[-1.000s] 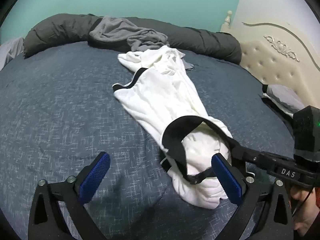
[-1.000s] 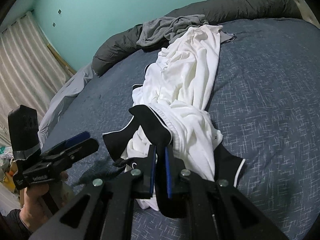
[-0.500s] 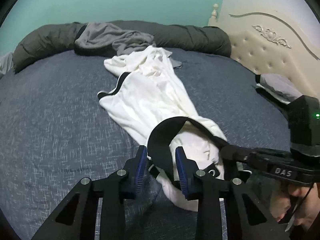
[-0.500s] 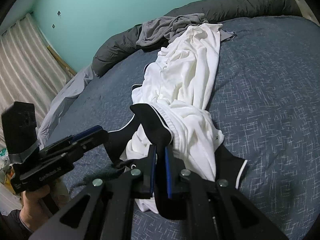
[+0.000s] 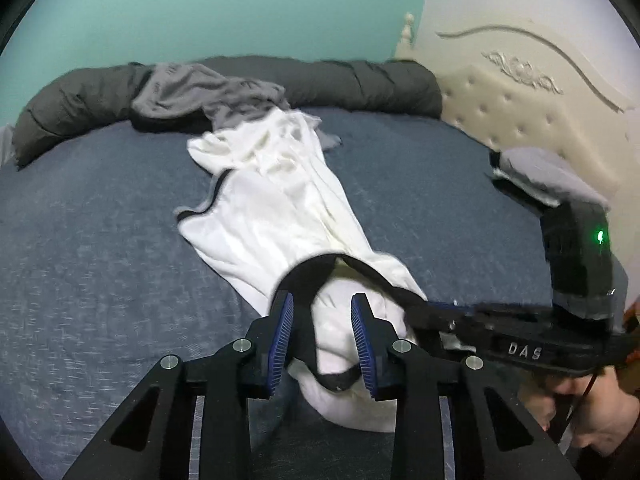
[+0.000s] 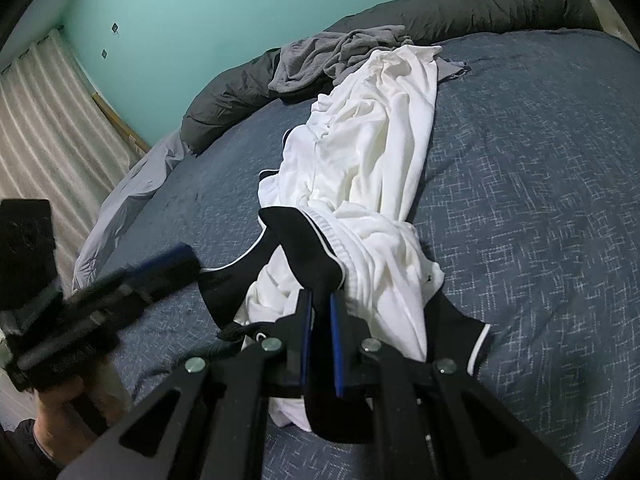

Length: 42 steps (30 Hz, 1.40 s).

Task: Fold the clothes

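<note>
**A:** Where is the garment?

**B:** The white jersey garment with black trim (image 5: 280,208) lies crumpled in a long strip across the dark blue patterned bed (image 5: 80,280), its far end against the rumpled grey cloth (image 5: 192,92) by the rolled dark grey duvet (image 5: 360,80).

**A:** And the grips?

**B:** The right hand-held gripper (image 6: 320,312) is clenched on the black band (image 6: 308,248) at the near end, lifting it a little off the bed. The left hand-held gripper (image 5: 322,320) has its blue pads (image 5: 282,328) parted, straddling the same band (whether a pad touches the cloth, I cannot tell).

**A:** So which step?

**B:** I judge it as getting a second hold on the black band, so the bunched cloth can be pulled out flat; nothing here looks folded.

**A:** What does the next move need?

**B:** Probably the left pads closing on one layer of band, apart from the right grip, then both drawing sideways to spread it.
</note>
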Available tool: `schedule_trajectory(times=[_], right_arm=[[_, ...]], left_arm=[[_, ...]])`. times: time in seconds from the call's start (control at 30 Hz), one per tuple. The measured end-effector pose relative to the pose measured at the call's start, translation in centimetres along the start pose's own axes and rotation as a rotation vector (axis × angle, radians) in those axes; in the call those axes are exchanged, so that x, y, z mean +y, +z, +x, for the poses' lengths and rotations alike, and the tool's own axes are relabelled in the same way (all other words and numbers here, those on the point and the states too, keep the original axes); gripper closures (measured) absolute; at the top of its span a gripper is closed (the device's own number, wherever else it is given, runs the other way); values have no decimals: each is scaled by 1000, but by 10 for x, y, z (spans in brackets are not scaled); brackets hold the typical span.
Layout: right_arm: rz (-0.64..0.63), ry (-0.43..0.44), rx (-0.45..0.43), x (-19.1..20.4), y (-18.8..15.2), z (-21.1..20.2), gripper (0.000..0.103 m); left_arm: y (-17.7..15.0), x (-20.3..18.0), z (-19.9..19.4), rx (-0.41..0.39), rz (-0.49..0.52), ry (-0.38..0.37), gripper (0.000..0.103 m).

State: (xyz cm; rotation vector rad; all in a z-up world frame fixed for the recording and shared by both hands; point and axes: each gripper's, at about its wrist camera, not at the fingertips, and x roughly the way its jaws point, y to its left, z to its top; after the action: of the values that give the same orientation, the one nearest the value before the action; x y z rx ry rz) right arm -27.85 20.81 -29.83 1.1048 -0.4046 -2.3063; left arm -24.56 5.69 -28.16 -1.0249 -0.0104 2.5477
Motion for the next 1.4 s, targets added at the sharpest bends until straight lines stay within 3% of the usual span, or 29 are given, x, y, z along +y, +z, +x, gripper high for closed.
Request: schedule_trajectory(times=[0.4,0.57,0.87,1.07,1.4], right_arm=[[14,4,3,-8,2,1,95],[24,-5,-2,-13,3,-1,94],[61,-36,-10,-25,6,-4,94],[54,-37,-7,-24,6,-2,94],[53,-69,-25,-28,7,-4,94]], left_arm=[[-28,25,38,126,-88,46,68],[-25,29,34,116,-115,29,76],[-17,50,21,112,-190,69,74],[-14,33,19,100,-108,64,73],[-16,30,29,118,-67,52,73]])
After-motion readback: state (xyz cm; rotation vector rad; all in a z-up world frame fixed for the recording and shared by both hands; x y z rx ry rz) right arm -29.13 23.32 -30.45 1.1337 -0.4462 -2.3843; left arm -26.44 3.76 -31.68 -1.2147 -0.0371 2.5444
